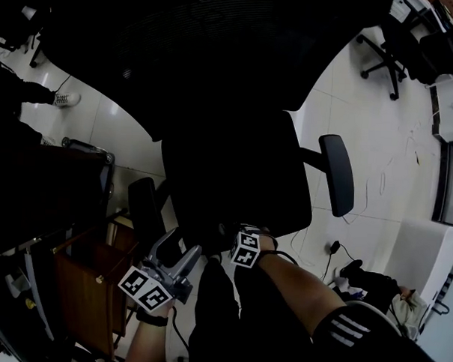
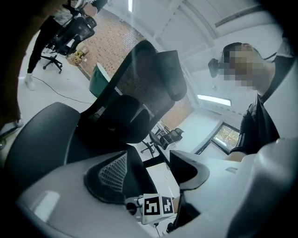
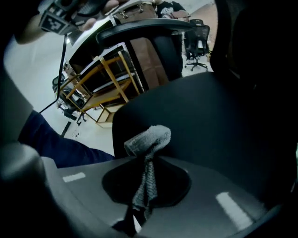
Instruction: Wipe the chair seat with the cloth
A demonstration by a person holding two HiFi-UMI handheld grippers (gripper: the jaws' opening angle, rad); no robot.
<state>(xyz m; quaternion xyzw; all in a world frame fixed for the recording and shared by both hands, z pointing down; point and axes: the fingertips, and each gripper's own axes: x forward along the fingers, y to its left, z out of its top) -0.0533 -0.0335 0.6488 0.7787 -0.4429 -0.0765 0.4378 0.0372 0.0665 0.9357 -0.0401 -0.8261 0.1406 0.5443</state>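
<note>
The black office chair fills the middle of the head view, its seat [image 1: 238, 177] dark under the tall backrest [image 2: 139, 83]. My right gripper [image 1: 237, 235] is at the seat's front edge, its jaws lost against the black. It is shut on a grey cloth [image 3: 148, 139], whose bunched end pokes out just over the seat [image 3: 209, 121]. My left gripper [image 1: 174, 255] hangs off the seat's front left corner. It is open [image 2: 149, 169] with nothing between its pads, and it points up at the backrest.
Armrests stick out on both sides of the seat [image 1: 338, 174] [image 1: 144, 203]. A wooden cabinet [image 1: 87, 283] stands close at the left, with yellow-framed shelves [image 3: 107, 79] beside it. Another office chair [image 1: 382, 56] stands far right. A person's shoe [image 1: 65, 99] is at the left.
</note>
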